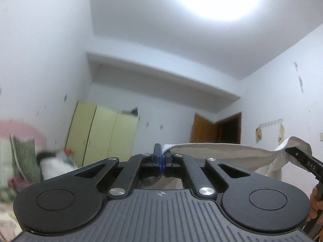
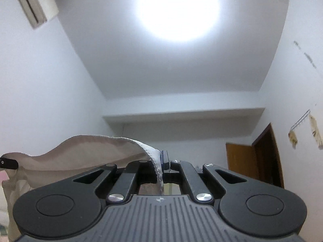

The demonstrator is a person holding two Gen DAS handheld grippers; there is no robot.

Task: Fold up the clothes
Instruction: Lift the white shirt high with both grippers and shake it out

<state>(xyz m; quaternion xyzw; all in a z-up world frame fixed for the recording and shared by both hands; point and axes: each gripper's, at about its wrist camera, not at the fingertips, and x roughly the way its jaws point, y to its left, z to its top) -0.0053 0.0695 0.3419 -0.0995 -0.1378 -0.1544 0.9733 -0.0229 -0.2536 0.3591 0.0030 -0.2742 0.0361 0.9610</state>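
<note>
A cream-white garment (image 1: 218,153) hangs in the air, stretched between both grippers. In the left wrist view my left gripper (image 1: 161,155) is shut on one end of its hemmed edge, and the cloth runs off to the right. There the right gripper's black finger (image 1: 302,160) pinches the other end, with a hand (image 1: 316,201) below it. In the right wrist view my right gripper (image 2: 161,161) is shut on the garment (image 2: 84,153); its ribbed white hem drapes over the jaws. The left gripper's fingertip (image 2: 9,164) shows at the far left edge. Both grippers point upward toward the ceiling.
A pale green wardrobe (image 1: 105,133) stands against the far wall, with a brown door (image 1: 206,131) to its right. Piled clothes and a pink cover (image 1: 24,141) lie at the left. A bright ceiling lamp (image 2: 177,10) glares overhead; an air conditioner (image 2: 34,2) hangs upper left.
</note>
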